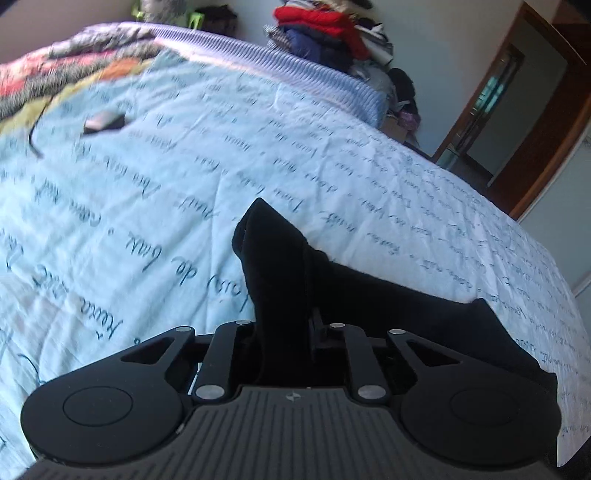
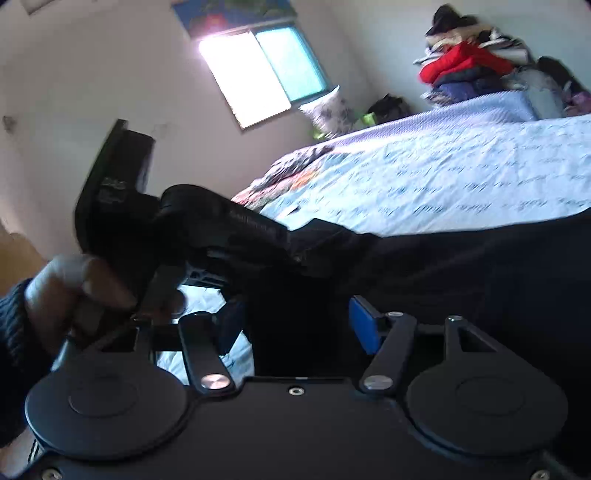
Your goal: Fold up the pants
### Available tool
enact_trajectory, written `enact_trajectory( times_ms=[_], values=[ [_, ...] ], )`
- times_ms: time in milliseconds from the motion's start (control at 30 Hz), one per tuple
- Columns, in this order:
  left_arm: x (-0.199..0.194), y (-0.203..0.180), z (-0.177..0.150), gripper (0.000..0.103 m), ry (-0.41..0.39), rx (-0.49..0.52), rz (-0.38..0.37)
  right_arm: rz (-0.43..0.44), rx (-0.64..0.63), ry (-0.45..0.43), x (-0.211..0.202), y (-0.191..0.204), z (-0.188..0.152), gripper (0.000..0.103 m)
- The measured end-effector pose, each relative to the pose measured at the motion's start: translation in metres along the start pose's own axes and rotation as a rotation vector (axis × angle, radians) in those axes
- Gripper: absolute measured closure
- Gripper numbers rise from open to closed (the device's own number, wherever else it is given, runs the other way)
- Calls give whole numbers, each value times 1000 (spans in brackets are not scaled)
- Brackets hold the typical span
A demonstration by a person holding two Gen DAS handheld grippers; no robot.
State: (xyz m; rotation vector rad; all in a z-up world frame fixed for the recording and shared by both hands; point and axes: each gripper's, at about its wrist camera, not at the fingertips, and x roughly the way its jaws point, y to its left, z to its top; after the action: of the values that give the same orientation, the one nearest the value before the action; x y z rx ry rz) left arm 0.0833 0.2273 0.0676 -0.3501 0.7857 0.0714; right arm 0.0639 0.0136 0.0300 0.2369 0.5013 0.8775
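Black pants [image 1: 369, 291] lie on a light blue bed sheet [image 1: 184, 166] printed with script. In the left wrist view my left gripper [image 1: 282, 299] is shut on a bunched fold of the pants. The fold stands up between its fingers and hides the tips. In the right wrist view the pants [image 2: 461, 277] spread dark across the right side. My right gripper [image 2: 295, 325] is open, its blue pads [image 2: 364, 325] apart, with black cloth loose between them. Just ahead, the left gripper [image 2: 314, 240] pinches the cloth, held by a person's hand [image 2: 74, 288].
A patterned blanket [image 1: 55, 74] and a small dark object [image 1: 103, 122] lie at the far end of the bed. A pile of clothes [image 1: 325, 26] is stacked beyond the bed, near a wooden door [image 1: 517, 110]. A bright window [image 2: 258, 74] is in the wall.
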Motion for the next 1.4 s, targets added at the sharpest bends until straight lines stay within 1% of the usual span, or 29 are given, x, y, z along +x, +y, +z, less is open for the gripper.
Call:
enact_trajectory(
  times_ms=[67,100,133,167,200,233,300,333,400,467,500,533,567,600,633,667,700,733,767,833,900,967,1033,1067,1133,1167,1200,1333,1400],
  values=[
    [-10,-8,4,85,-11,32,2,-47,-108,76,5,15,-1,38],
    [-10,-14,7,86,-11,43,6,-55,-156,131,11,21,-6,33],
    [-11,-18,8,86,-7,52,6,-74,-193,185,21,25,-12,26],
    [-11,-23,8,86,-3,59,4,-97,-225,204,26,28,-18,26],
    [-14,-29,8,87,-13,77,10,-115,-247,187,24,31,-18,26],
    [-18,-35,8,87,-27,101,12,-94,-232,152,15,32,-13,26],
    [-26,-43,9,87,-45,124,-4,22,-83,41,-13,17,1,24],
    [-28,-47,9,87,-50,133,-6,69,16,-13,-26,2,8,20],
    [-30,-51,7,87,-55,139,0,90,240,-132,-46,-35,17,13],
    [-28,-51,5,87,-54,138,18,94,527,-232,-51,-81,19,5],
    [-26,-49,3,87,-51,134,24,117,686,-248,-45,-104,17,4],
    [-25,-49,1,87,-47,128,30,155,829,-237,-32,-125,15,3],
    [-24,-49,0,87,-44,124,36,186,955,-200,-13,-142,9,1],
    [-24,-50,-2,87,-42,126,42,179,1036,-130,7,-155,3,2],
    [-23,-51,-3,87,-41,130,47,169,1018,-83,21,-160,6,19],
    [-24,-52,-3,87,-40,131,50,136,990,-25,27,-160,13,29],
    [-26,-54,-3,87,-41,133,47,123,986,21,27,-160,20,30],
    [-29,-56,-3,87,-44,138,41,134,991,35,21,-161,25,24],
    [-33,-60,-2,87,-49,146,32,152,998,10,10,-162,28,15],
    [-43,-74,-2,87,-60,170,-1,169,1011,-70,-20,-165,26,6],
    [-52,-94,-4,87,-74,207,-45,208,1019,-137,-51,-172,17,6],
    [-59,-115,-6,87,-85,242,-91,237,1057,-222,-89,-182,7,6],
    [-60,-138,-8,88,-81,264,-138,279,1068,-347,-125,-194,0,6],
    [-57,-149,-11,89,-70,272,-162,296,1056,-420,-143,-198,-1,4],
    [-47,-176,-20,89,-29,305,-203,303,997,-559,-174,-204,-2,0],
    [-39,-192,-27,89,-2,332,-217,305,954,-609,-185,-207,0,0],
    [-30,-207,-37,89,24,354,-223,295,928,-640,-193,-212,1,0],
    [7,-260,-89,89,118,481,-241,271,906,-663,-204,-229,-6,0],
    [23,-278,-115,88,135,550,-209,233,920,-673,-205,-238,-30,0]
  ],
)
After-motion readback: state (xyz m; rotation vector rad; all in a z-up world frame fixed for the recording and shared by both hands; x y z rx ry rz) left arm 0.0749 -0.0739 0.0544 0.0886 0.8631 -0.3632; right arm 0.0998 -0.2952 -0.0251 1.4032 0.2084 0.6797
